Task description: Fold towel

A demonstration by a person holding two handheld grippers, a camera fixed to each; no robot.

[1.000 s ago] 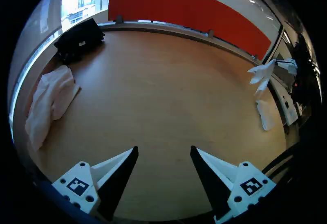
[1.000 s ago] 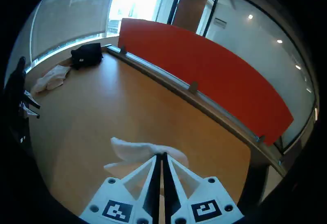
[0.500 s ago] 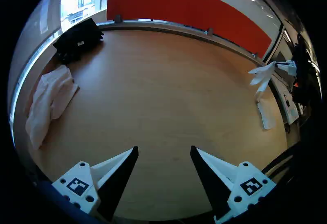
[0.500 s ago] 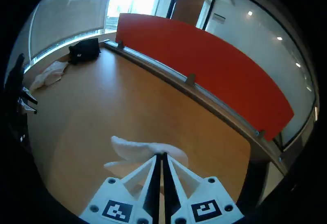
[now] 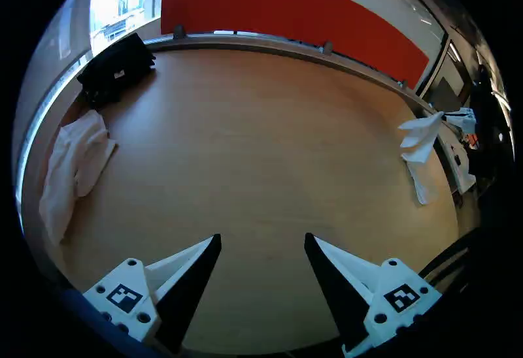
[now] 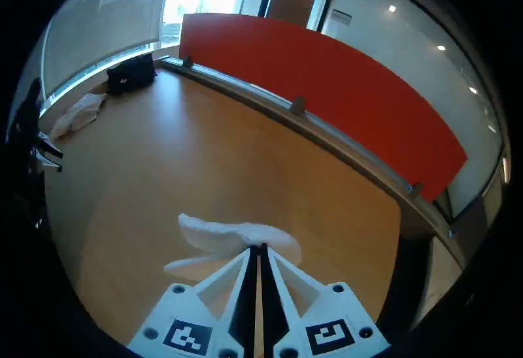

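While my right gripper pinches an edge of the white towel, jaws pressed together, my left gripper hangs spread and empty over the wooden table. The towel dangles far to the right of my left jaws. I think I am just picking it up. Next my left jaws should grab another corner.
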